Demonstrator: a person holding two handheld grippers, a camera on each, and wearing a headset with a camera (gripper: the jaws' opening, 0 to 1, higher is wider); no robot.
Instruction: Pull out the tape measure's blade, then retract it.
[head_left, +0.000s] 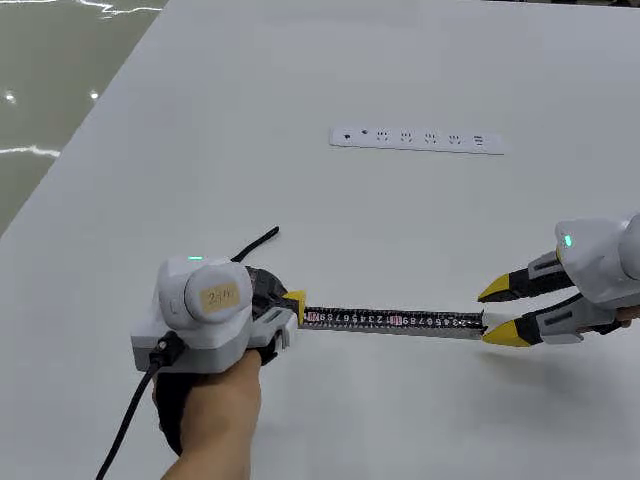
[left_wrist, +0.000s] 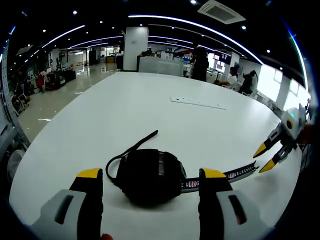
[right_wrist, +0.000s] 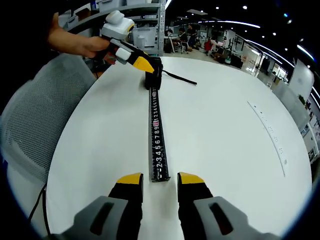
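A black tape measure (head_left: 262, 288) lies on the white table (head_left: 300, 130), and my left gripper (head_left: 280, 305) is shut on its case. In the left gripper view the case (left_wrist: 147, 175) sits between the yellow-tipped fingers (left_wrist: 90, 175). Its blade (head_left: 395, 321) lies pulled out flat to the right, numbers up. The blade's end rests between the spread fingertips of my right gripper (head_left: 500, 312), which is open and not clamping it. In the right gripper view the blade (right_wrist: 157, 130) runs from the gripper (right_wrist: 161, 179) away to the case (right_wrist: 155, 75).
A white power strip (head_left: 416, 139) lies flat farther back on the table. The tape's black wrist strap (head_left: 255, 243) trails behind the case. A cable (head_left: 125, 420) hangs from the left gripper. The table's left edge (head_left: 60, 150) drops to a glossy floor.
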